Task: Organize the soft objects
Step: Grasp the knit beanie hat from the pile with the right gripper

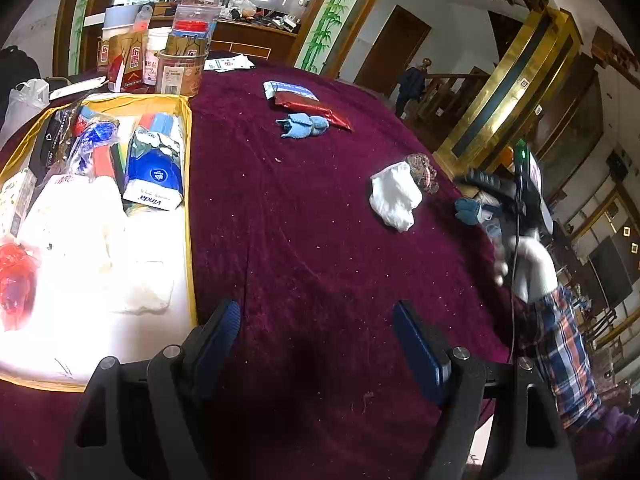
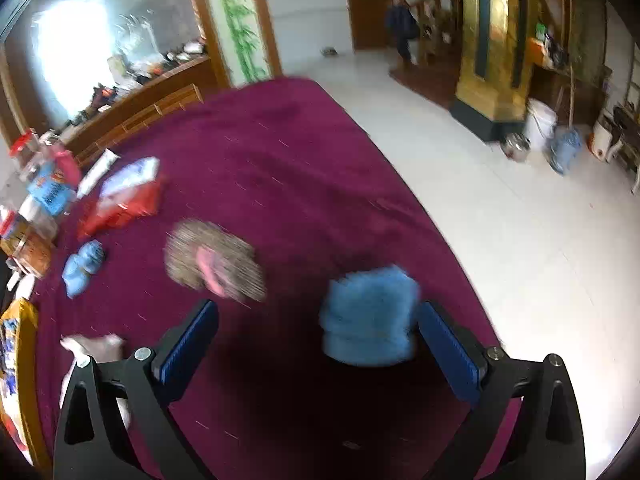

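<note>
The right gripper is spread wide, low over the purple cloth. A fuzzy blue sock sits against its right finger. The left gripper is wide open too, just beside the yellow box.

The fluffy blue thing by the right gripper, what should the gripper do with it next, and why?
Probably slide the right gripper a little to its right and close on the fluffy blue thing. Its jaws are open, and the blue thing sits between the fingers, close against the right one. The picture is blurred, so I cannot tell if they touch. The box of soft things seems the place for it afterwards.
</note>
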Tool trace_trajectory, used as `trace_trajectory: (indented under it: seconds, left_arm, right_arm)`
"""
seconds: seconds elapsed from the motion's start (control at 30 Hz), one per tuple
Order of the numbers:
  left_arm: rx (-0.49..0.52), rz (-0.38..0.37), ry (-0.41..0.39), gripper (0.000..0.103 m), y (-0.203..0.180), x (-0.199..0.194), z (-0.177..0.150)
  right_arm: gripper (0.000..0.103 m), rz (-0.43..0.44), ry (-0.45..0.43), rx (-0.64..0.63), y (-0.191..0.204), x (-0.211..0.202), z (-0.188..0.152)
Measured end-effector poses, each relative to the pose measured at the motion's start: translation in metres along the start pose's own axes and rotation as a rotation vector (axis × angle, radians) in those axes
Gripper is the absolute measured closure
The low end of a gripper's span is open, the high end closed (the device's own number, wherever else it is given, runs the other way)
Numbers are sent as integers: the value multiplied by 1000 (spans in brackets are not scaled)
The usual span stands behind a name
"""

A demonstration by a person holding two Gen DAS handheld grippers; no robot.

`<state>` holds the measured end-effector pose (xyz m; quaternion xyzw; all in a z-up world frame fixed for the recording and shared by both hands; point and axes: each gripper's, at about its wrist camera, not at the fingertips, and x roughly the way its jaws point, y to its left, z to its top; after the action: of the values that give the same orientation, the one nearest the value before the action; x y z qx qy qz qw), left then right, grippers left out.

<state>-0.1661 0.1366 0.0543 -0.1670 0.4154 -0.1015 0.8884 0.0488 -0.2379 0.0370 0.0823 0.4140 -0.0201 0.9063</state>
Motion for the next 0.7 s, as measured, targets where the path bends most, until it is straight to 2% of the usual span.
trace_trajectory:
  seconds: [0.07,0.13,0.23,0.27,0.3,0.37,0.4,0.6,0.7]
  left_arm:
    - [-3,4,6,21,-1,1,0]
    - [-1,5,10,21,-4,2,0]
    - [19,7,12,21,-11,0,0]
    - [29,11,12,21,-14,-1,0]
    - [40,15,10,21,-16,-2,2]
    - [55,24,11,21,-19,-1,7]
    - [61,25,14,20,-21,2,11]
    - [67,-20,44,16,-40,47,45]
    - [80,-31,61,16,-58,80,63]
  right_arm:
    - [3,50,-33,-42,22,0,8]
    - [3,76,-44,-137,50,11,18]
    - [4,28,13,-263,80,47,25]
    - [13,32,41,-276,84,57,25]
    - [35,28,76,-288,87,71,25]
    - [41,62,99,-277,85,80,21]
    - [42,72,80,-264,83,76,20]
    - [41,280,8,-113,54,17,10]
    - [41,350,-18,-72,47,2,0]
